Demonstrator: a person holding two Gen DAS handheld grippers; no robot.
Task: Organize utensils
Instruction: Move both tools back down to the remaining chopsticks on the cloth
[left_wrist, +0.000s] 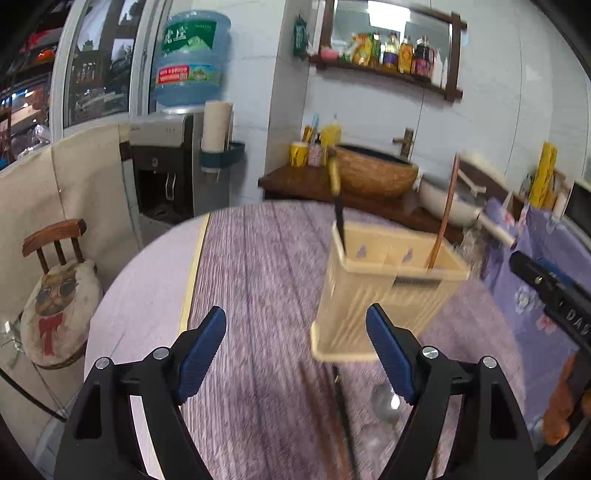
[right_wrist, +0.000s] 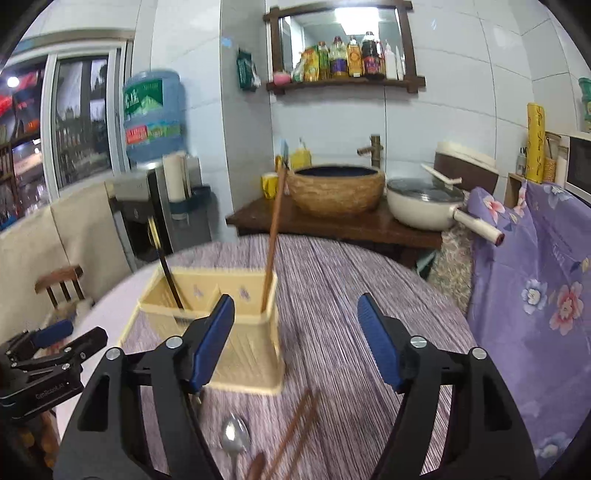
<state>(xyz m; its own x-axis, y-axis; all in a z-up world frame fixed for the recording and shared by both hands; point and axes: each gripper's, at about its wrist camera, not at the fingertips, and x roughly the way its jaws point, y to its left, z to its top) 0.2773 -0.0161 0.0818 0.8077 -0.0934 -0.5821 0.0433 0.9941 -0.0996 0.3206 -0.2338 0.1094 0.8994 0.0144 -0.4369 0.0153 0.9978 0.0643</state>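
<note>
Both claws stand wide open and empty above the purple counter (right_wrist: 332, 280): left claw (left_wrist: 295, 350), then right claw (right_wrist: 295, 339). Between and beyond them sits a cream utensil holder (right_wrist: 221, 332), a black-handled utensil (right_wrist: 170, 280) in its left compartment, a brown chopstick (right_wrist: 273, 236) in its right. Near the claws lie a spoon (right_wrist: 234, 439) and loose chopsticks (right_wrist: 295, 435).

Home kitchen: oil bottles (right_wrist: 343, 59), pan (right_wrist: 424, 203), water dispenser (left_wrist: 166, 166).

Left tongs (left_wrist: 295, 350) gape empty over the worktop (left_wrist: 258, 258); holder (left_wrist: 384, 295) beyond, spoon (left_wrist: 384, 404) near its base.
</note>
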